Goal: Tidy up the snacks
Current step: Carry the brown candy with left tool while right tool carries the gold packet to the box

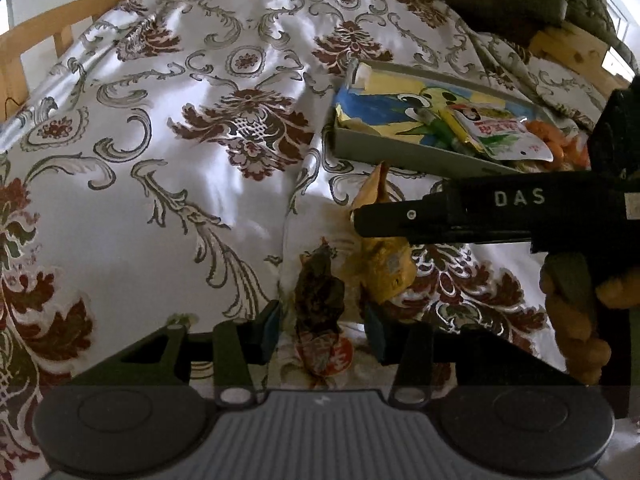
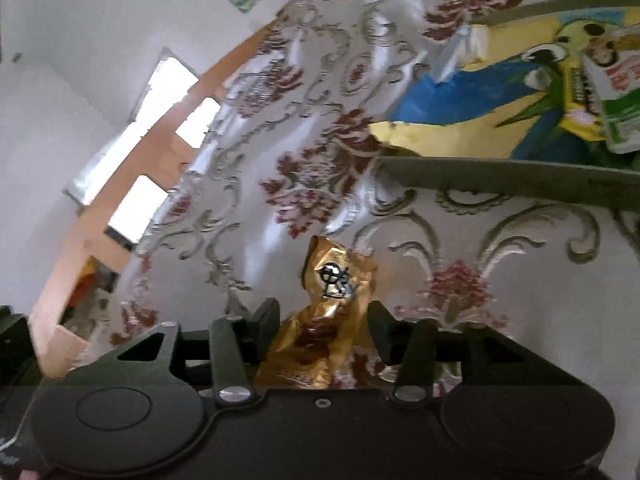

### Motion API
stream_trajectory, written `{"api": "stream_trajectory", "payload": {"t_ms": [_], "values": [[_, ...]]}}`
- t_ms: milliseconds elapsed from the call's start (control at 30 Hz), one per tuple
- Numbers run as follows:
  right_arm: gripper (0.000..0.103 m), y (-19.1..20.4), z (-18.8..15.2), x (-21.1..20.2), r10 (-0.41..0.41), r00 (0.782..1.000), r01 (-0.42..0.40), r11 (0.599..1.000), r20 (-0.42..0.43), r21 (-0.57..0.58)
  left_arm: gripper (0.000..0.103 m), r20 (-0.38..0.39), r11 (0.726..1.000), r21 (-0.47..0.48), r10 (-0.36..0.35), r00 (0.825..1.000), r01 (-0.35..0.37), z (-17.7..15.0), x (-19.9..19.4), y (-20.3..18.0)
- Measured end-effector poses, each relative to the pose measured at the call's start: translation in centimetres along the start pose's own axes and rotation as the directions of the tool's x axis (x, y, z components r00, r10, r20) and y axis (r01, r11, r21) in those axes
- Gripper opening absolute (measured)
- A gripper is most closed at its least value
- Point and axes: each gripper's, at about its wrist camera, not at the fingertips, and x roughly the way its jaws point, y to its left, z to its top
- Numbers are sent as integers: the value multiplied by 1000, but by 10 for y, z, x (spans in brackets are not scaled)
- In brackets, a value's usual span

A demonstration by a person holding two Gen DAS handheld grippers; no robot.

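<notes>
the snacks were being gathered from a bed [image 1: 168,184] with a patterned cover into a shallow grey tray [image 1: 404,152] lying on it; by my reading the job was partly done; the tray already held a large blue-and-yellow packet [image 1: 380,112], a white-and-green pouch [image 1: 504,136] and some orange snacks [image 1: 556,140] at its far end, though much of its floor was bare of smaller items; two pieces were not yet in; the left tool [image 1: 324,330] stood half open around a dark crumpled wrapper [image 1: 320,300], and i could not tell whether its pads pressed the wrapper or merely flanked it; the right tool [image 2: 324,330] was likewise half open with a gold foil packet [image 2: 328,292] rising between its fingers, and a grip could not be confirmed there either; in the left view that tool reached across just short of the tray's near wall; what was left, i judged, was carrying both pieces over that wall and setting them inside.
</notes>
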Motion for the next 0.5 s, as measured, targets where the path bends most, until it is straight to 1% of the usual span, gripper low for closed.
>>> {"api": "stream_trajectory", "payload": {"t_ms": [67,100,133,167,233,400,433,467,500], "values": [[45,-2,-2,-5,-16,1000,16,1000,7,25,48,4,1000,-13,-2,1000,2,0,-2,0],[38,-5,-4,-8,-18,1000,18,999,8,44,48,6,1000,-21,-5,1000,5,0,-3,1],[28,-7,-5,-8,-24,1000,24,998,1,62,48,8,1000,-27,-6,1000,6,0,-4,2],[24,-11,-7,-7,-30,999,31,996,-11,84,48,8,1000,-29,-5,1000,6,0,-5,1],[24,-18,-12,-2,-25,999,28,992,-25,124,48,10,1000,-20,0,1000,0,-1,-5,0],[25,-28,-13,10,24,1000,-21,979,-13,203,48,14,1000,-21,1,1000,-1,-1,-5,0],[22,-28,-12,11,27,1000,-24,977,-11,211,48,18,1000,-24,2,1000,-1,-1,-5,1],[16,-28,-11,11,32,999,-31,978,-5,208,48,24,1000,-26,1,1000,0,0,-6,0],[16,-26,-11,8,29,1000,-30,981,8,191,48,31,1000,-27,-2,1000,3,0,-7,1]]}}
